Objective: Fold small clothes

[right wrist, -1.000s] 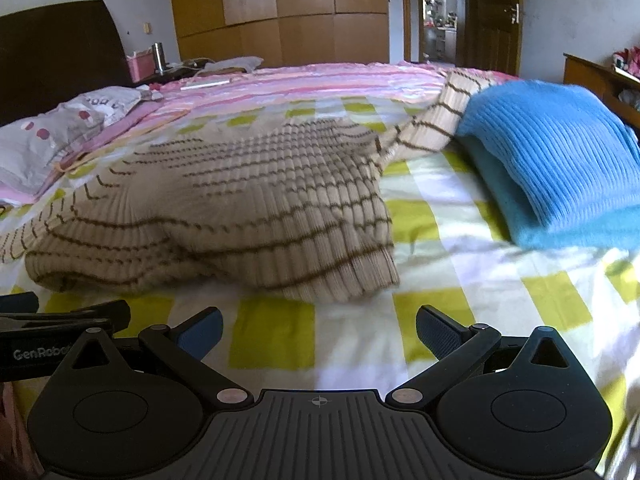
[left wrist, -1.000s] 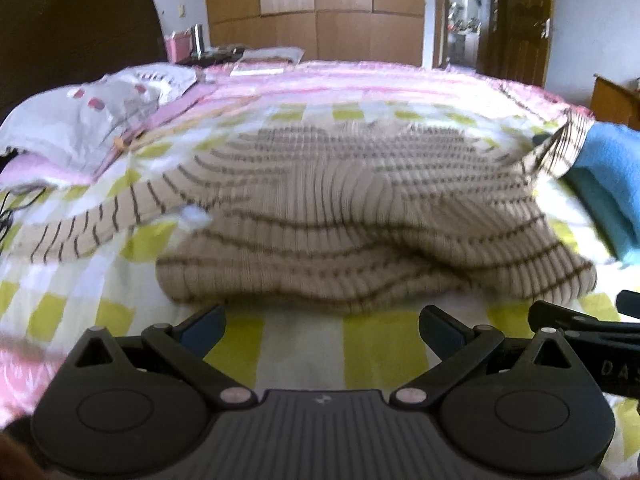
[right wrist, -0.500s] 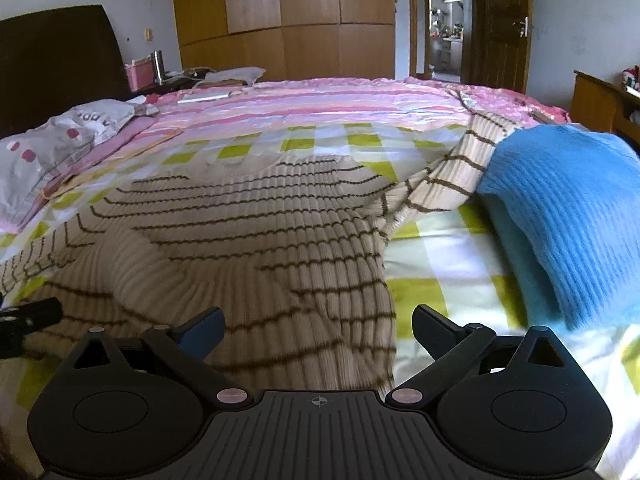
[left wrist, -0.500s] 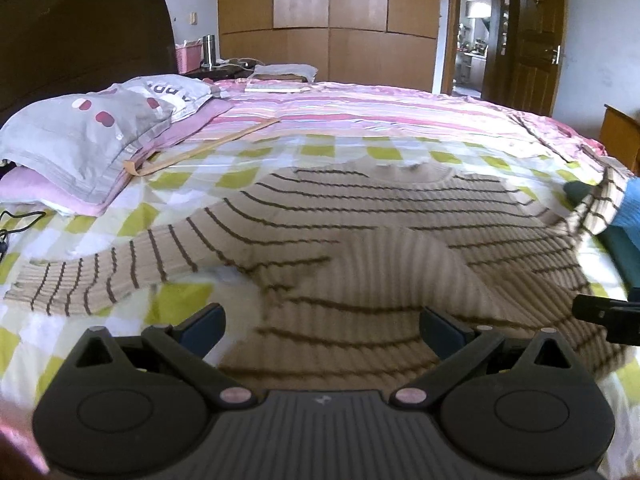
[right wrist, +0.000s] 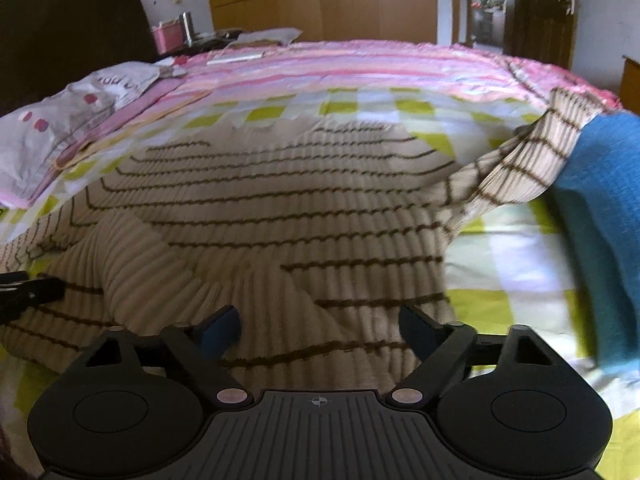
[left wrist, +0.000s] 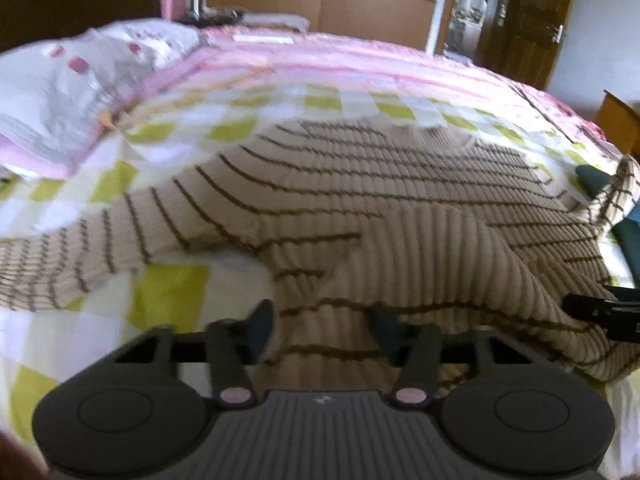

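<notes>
A beige ribbed sweater (left wrist: 400,200) (right wrist: 280,208) with thin brown stripes lies spread on the bed, sleeves out to both sides, its near part folded up into a hump. My left gripper (left wrist: 320,320) sits over the sweater's near hem on the left, its jaws closing with the knit between them. Over the same hem further right, my right gripper (right wrist: 320,322) has wider jaws, also closing with knit between them. I cannot see the pads press the fabric on either. Each gripper's tip shows at the edge of the other's view.
The checked yellow-and-white bed sheet (left wrist: 168,300) (right wrist: 500,272) lies under the sweater. A folded blue knit (right wrist: 600,200) lies at the right, under one striped sleeve. A grey pillow (left wrist: 80,80) (right wrist: 60,128) lies at the left. Wardrobe and door stand behind.
Both grippers have moved forward from in front of the sweater to over its near hem. Their jaws have narrowed, the left much more than the right.
</notes>
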`<action>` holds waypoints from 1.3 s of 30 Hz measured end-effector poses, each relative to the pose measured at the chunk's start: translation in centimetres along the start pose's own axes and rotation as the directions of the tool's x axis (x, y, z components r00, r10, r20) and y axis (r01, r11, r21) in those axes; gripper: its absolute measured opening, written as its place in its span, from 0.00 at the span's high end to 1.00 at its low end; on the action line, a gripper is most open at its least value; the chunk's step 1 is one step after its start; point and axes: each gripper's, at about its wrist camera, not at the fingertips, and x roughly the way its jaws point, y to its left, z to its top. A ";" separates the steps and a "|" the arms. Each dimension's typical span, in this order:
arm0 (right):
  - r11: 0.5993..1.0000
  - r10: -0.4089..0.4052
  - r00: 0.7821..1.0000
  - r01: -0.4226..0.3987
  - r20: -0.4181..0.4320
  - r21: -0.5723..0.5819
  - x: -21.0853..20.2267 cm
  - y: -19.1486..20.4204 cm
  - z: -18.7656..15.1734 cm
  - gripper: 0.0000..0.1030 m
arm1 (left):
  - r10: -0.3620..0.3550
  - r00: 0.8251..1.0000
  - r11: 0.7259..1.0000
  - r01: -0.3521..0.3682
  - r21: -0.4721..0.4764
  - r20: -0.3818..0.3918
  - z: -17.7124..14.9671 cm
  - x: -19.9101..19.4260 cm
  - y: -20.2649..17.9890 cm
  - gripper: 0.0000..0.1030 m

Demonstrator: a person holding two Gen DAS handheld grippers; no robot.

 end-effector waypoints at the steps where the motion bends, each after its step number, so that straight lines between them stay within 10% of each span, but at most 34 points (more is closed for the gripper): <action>1: 1.000 0.014 1.000 -0.014 -0.007 0.005 0.1 -0.1 0.0 0.27 | -0.018 1.000 1.000 0.018 -0.001 -0.006 0.0 0.1 -0.1 0.56; 10: 0.990 0.142 0.989 -0.141 -0.045 0.032 -0.6 -0.7 0.4 0.84 | -0.137 0.990 0.990 0.137 0.020 -0.021 -0.2 -0.9 -0.2 0.83; 25: 0.947 0.305 0.952 -0.306 -0.018 -0.095 -9.1 -0.3 -2.2 0.90 | -0.319 0.948 0.943 0.319 0.096 -0.017 -3.9 -7.9 -0.6 0.85; 39: 0.900 0.280 0.955 -0.295 -0.093 -0.321 -14.5 0.2 -7.4 0.95 | -0.278 0.960 0.951 0.277 0.133 -0.014 -7.1 -11.8 0.0 0.85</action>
